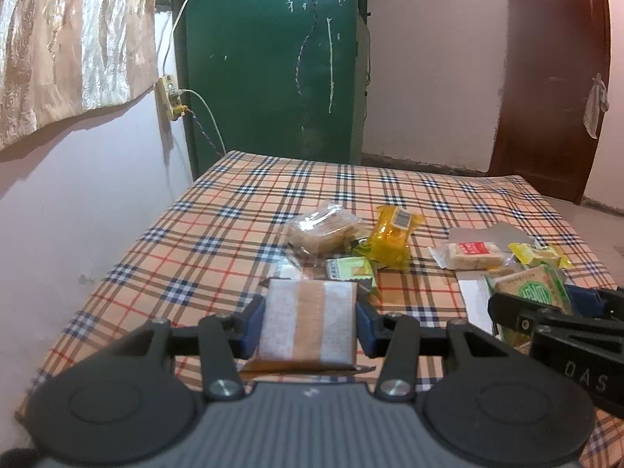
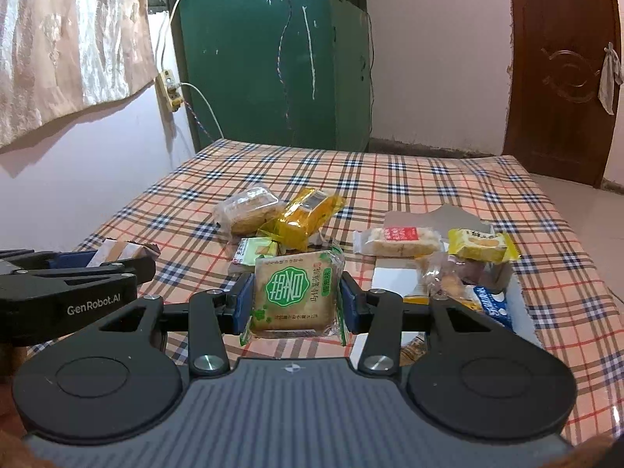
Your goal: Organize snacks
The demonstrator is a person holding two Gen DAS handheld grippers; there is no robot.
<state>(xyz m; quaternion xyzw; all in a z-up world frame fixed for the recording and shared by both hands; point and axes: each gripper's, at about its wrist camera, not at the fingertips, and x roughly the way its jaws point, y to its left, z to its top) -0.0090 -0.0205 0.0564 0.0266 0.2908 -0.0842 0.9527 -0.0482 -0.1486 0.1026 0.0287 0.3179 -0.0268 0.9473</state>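
The checked cloth (image 2: 409, 179) on the bench looks smooth and slightly shiny. Snack wrappers (image 2: 304, 218) at centre frame are glossy plastic film. Upper right, the door (image 2: 561, 78) is polished brown wood.

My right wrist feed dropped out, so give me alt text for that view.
The right gripper is shut on a green-labelled snack packet, held above the plaid tablecloth. Beyond lie loose snacks, among them a yellow packet; the left gripper enters at left, gripping a brown-and-white packet.
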